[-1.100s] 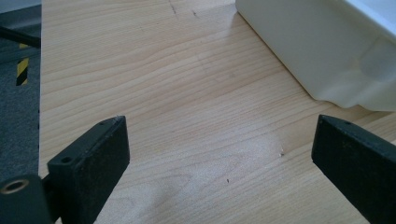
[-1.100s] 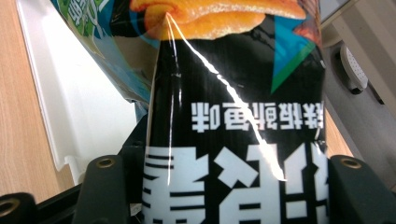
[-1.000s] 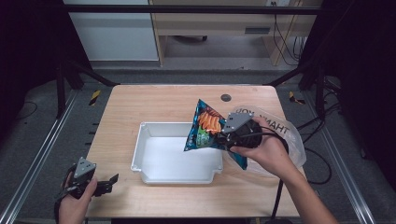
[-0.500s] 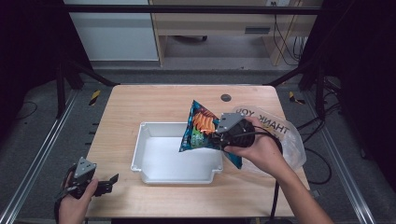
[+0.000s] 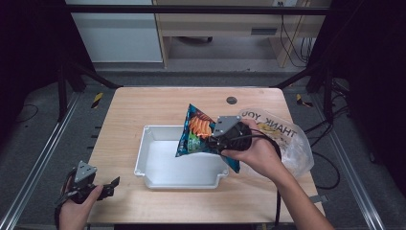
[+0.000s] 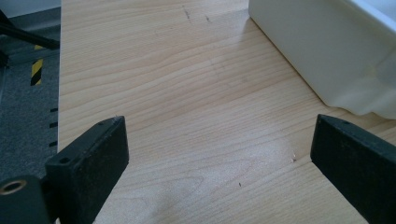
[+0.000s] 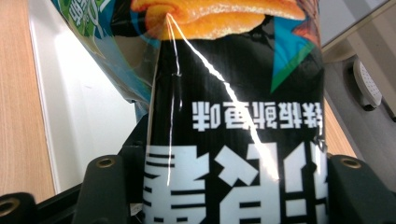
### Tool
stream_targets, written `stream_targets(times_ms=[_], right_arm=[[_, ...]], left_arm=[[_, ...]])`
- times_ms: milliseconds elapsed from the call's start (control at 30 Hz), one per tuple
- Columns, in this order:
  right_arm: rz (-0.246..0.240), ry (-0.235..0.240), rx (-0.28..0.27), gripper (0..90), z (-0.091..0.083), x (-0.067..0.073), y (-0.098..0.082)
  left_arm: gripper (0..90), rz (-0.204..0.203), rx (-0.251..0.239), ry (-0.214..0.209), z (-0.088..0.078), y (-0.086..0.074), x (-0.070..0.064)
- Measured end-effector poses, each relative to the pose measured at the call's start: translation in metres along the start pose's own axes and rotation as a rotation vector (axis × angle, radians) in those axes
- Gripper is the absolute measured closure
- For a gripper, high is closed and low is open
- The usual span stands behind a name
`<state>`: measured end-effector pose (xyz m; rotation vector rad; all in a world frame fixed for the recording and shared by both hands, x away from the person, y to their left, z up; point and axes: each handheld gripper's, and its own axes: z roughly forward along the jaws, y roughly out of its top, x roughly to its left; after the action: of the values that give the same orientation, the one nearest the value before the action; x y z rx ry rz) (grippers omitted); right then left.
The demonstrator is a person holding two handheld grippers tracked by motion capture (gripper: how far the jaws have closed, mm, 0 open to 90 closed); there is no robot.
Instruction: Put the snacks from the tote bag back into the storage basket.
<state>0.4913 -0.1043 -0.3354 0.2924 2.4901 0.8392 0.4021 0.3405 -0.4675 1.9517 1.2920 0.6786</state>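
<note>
"THANK YOU" marks the plastic bag [image 5: 282, 139]; right claw [image 5: 218, 140] pinches a snack bag [image 5: 196, 134]; left claw [image 5: 107, 184] spread.

Bare table [image 5: 143, 105] left of the white tray [image 5: 143, 163]; plastic bag [image 5: 292, 143] crowds its right.

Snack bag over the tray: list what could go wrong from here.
1. The right gripper pinches the snack bag at one side; the glossy film could slip out.
2. The bag hangs tilted across the tray rim, so it could land half outside.
3. Squeezing may crush the chips.
</note>
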Motion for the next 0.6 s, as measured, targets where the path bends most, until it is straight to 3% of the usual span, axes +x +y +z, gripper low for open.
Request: stream_targets(times_ms=[600], right_arm=[[-0.023, 0.038, -0.002, 40.8, 0.018, 0.007, 0.013]], left_arm=[[6.9, -0.035, -0.006, 0.056, -0.001, 0.001, 0.003]])
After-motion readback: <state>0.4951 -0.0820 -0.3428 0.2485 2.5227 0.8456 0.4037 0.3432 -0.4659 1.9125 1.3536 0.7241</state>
